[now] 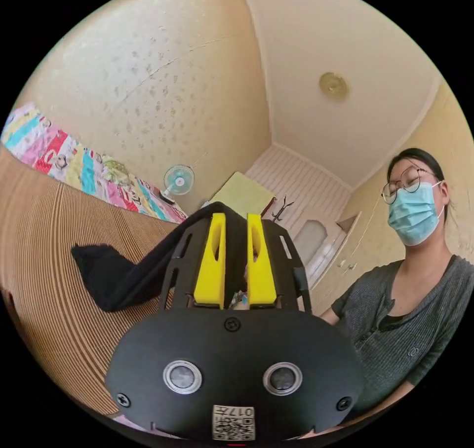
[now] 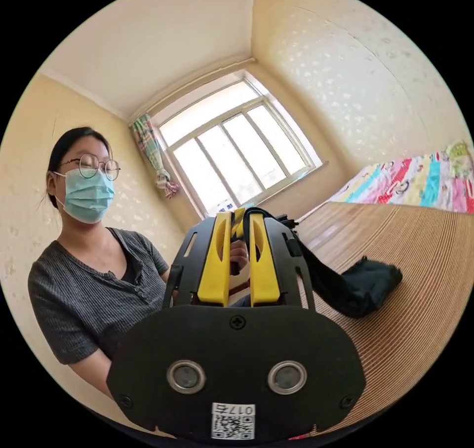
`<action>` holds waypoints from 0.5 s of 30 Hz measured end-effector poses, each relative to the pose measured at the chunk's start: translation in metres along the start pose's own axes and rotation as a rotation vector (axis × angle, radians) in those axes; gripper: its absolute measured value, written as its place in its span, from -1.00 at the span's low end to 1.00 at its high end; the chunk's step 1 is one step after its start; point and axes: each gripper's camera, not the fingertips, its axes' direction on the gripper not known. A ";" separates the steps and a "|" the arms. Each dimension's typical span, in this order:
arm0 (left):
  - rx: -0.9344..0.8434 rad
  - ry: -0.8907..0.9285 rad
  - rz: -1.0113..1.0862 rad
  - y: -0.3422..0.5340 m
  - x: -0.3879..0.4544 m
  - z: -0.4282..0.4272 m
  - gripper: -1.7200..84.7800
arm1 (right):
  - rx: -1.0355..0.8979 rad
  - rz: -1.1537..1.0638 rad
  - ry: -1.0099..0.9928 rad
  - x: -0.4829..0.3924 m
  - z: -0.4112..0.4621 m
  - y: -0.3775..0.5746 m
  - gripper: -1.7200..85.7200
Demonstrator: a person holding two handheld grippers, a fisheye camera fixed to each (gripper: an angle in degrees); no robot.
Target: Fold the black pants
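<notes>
Left gripper view: I see my left gripper (image 1: 236, 221) raised, its two yellow jaws standing close together with a strip of the black pants (image 1: 118, 278) pinched between them. From the jaw tips the dark cloth runs down and away to a bunched end that rests on the ribbed tan mat (image 1: 44, 270). Beyond the mat lies a patchwork bedspread (image 1: 74, 164) along the speckled wall (image 1: 138, 88), with a small fan (image 1: 177, 180) standing near its far end. This view also takes in a round ceiling fitting (image 1: 333, 85) and a yellow-green panel (image 1: 244, 194) beside a pale door, and the person (image 1: 400, 315) in a grey ribbed top and a face mask at the side.

Right gripper view: my right gripper (image 2: 240, 221) likewise has its yellow jaws drawn near each other, and a black fold of the pants loops over the tips and is gripped there. The cloth hangs off the gripper's side and ends in a heap on the same ribbed mat. Between the jaws I can make out a hand (image 2: 239, 255) on a dark handle beyond them. Here the background differs: a large window (image 2: 237, 147) with a checked curtain (image 2: 150, 147) tied at its edge, the person seated beside it, and the bedspread at the far side.
</notes>
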 end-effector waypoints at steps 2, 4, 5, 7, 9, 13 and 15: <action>0.019 0.006 0.088 -0.018 0.047 -0.002 -0.85 | 0.016 -0.084 0.003 -0.054 -0.011 -0.021 -0.89; 0.034 0.016 0.156 -0.034 0.089 -0.003 -0.86 | 0.030 -0.152 0.030 -0.106 -0.021 -0.041 -0.89; 0.042 0.039 0.177 -0.044 0.112 -0.003 -0.87 | 0.041 -0.199 0.051 -0.142 -0.027 -0.053 -0.90; 0.062 0.098 0.198 -0.056 0.138 -0.004 -0.87 | 0.058 -0.223 0.092 -0.191 -0.034 -0.070 -0.90; 0.084 0.185 0.246 -0.071 0.169 -0.005 -0.87 | 0.094 -0.287 0.144 -0.252 -0.039 -0.083 -0.90; 0.085 0.153 0.300 -0.082 0.196 0.001 -0.89 | 0.145 -0.407 0.228 -0.313 -0.039 -0.091 -0.91; 0.060 0.057 0.241 -0.084 0.187 0.014 -0.90 | 0.148 -0.385 0.354 -0.313 -0.034 -0.097 -0.91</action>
